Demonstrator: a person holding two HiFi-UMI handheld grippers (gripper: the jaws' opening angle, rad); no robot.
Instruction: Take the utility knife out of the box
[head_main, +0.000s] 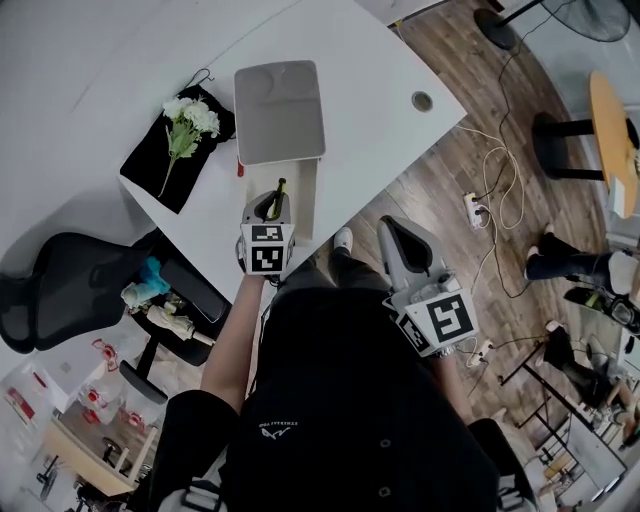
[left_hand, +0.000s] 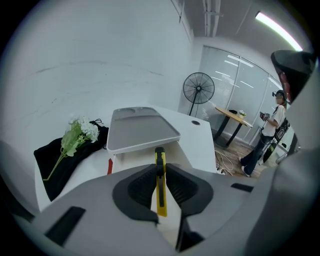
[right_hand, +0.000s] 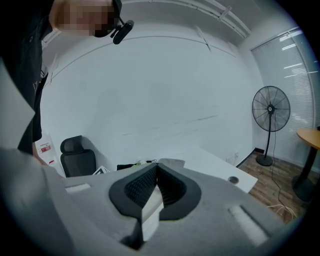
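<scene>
The L gripper (head_main: 272, 206) has the utility knife (head_main: 276, 197) pinched between its jaws. In the left gripper view the jaws are nearly together, w/ only the thin yellow utility knife (left_hand: 160, 200) between them. It stands up on its edge, & its black tip pokes out past the jaw ends toward the box (left_hand: 125, 161). In the head view the knife & the L gripper are right over the near end of the white box (head_main: 306, 196), which sits on the white table (head_main: 380, 70) w/ its grey lid (head_main: 280, 110) tipped open at the far side. I can't tell for sure if the knife is fully clear of the box or just above the rim, but it looks lifted, not lying inside. The R gripper (head_main: 396, 230) hangs off the table edge, near the person's body & well apart from the box. In the right gripper view its jaws (right_hand: 157, 165) meet at the tips w/ nothing held. So I think the grab is done & the step in hand is the lift-out. Next move, I'd guess: keep the squeeze tight so the thin knife doesn't slip or twist, bring it up & back toward the person, away from the box & under-lid edge, then find a bare bit of table to put it down. The white flowers (head_main: 190, 118) on the black cloth (head_main: 150, 165) are off to the left, so best to stay away from them.
</scene>
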